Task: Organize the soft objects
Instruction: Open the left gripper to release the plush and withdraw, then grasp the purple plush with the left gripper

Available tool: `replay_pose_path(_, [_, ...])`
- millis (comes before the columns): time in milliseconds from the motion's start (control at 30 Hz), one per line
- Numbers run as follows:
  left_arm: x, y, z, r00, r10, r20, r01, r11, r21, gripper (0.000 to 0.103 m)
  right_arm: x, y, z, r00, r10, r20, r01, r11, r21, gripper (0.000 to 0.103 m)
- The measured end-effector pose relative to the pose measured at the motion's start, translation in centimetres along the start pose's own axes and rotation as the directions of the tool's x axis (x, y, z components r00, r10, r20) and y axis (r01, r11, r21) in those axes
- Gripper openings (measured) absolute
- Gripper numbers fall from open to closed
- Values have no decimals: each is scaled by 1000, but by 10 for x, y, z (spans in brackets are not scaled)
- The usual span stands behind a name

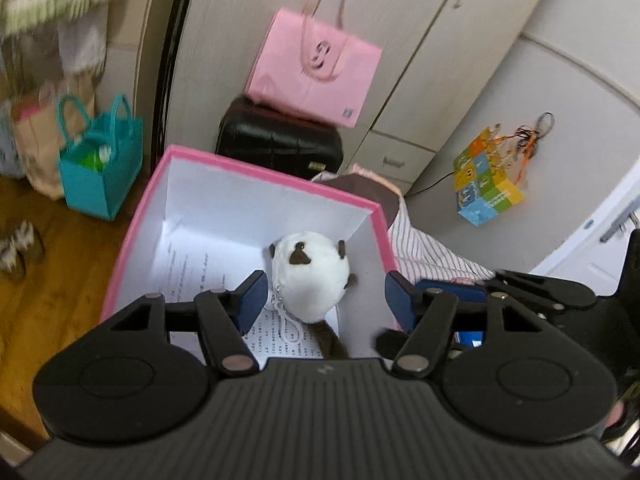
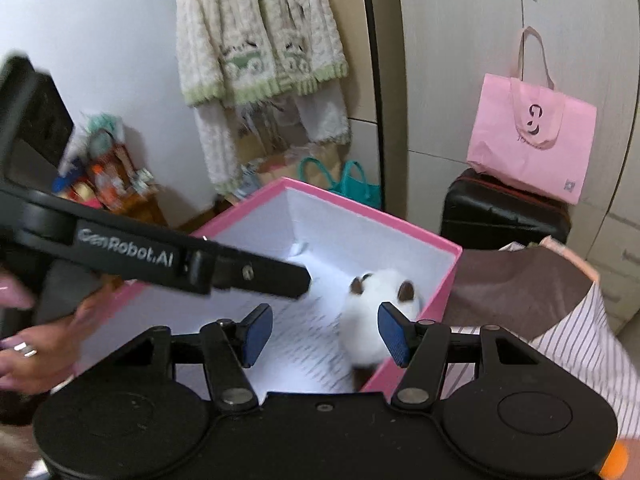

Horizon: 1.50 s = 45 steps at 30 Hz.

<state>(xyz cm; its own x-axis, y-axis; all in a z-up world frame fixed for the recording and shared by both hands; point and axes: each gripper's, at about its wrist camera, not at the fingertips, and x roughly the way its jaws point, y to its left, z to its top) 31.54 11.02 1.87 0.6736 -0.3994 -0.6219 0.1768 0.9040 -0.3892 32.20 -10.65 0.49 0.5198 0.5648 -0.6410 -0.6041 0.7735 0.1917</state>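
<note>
Task item: one white plush toy [image 1: 310, 276] with brown ears and a brown tail, lying on the floor of the pink box [image 1: 256, 168], at rest on a printed sheet [image 1: 188, 268]
Box: one, open-topped, pink outside, white inside; nothing else soft shows in it
Left gripper [image 1: 325, 294]: jaws apart, nothing between the pads, no contact with the toy; it hovers above the box's near edge
Right gripper [image 2: 326, 334]: jaws apart and empty, held above the near right-hand wall of the box
Key relation, left: the toy lies dead ahead at 12 o'clock from the left gripper, just beyond the gap between the pads and below them
Key relation, right: from the right gripper the toy sits toward 1 o'clock, partly hidden behind the right pad
Long axis: in the left wrist view the toy runs from 12 to 6 o'clock, head far, tail near, so the left jaws stand across its narrow width
Nearer hand: judged to be the left, being centred on the toy; the right would need to shift sideways first
Toy attachment: one white zip or loop hangs at its 7 o'clock side
Hand [image 2: 44, 344]: one bare hand at 9 o'clock in the right wrist view, carrying the left gripper
Other soft goods: one striped cloth [image 1: 424, 248] just outside the box at 3 o'clock, not yet stowed
Count summary: two grippers, one box, one toy, one sheet, one cloth
Judgement: the toy appears already stowed; the cloth looks the likelier next item
</note>
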Motion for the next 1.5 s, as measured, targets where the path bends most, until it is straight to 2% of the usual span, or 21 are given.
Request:
replay_pose_path(100, [-24, -16, -5, 999, 4, 34, -6, 998, 70, 64, -30, -1, -11, 1000, 20, 8, -20, 999, 26, 64])
replay_pose_path(200, [-49, -33, -12, 999, -22, 49, 16, 992, 127, 65, -58, -2, -21, 999, 27, 18, -27, 998, 53, 64])
replay_pose_path(367, [-87, -68, -34, 995, -57, 81, 37, 973, 229, 66, -105, -4, -38, 999, 8, 46, -11, 998, 66, 64])
replay_pose_path(700, [-114, -126, -92, 991, -137, 7, 125, 920, 371, 67, -178, -5, -87, 994, -77, 74, 75, 997, 28, 65])
replay_pose_path(967, [-95, -161, -136, 984, -153, -90, 177, 881, 439, 67, -196, -12, -127, 992, -116, 57, 115, 993, 19, 66])
replay_pose_path(1167, [-68, -174, -151, 978, -143, -150, 195, 877, 438, 67, -199, -19, -154, 989, -139, 50, 140, 990, -5, 66])
replay_pose_path(1333, [-41, -175, -158, 976, -122, -182, 189, 888, 419, 67, -183, -29, -181, 997, -71, 7, 72, 997, -17, 68])
replay_pose_path(1500, [-7, -176, -169, 977, -84, -197, 162, 889, 427, 67, -145, -26, -204, 998, -22, -55, 19, 999, -39, 69])
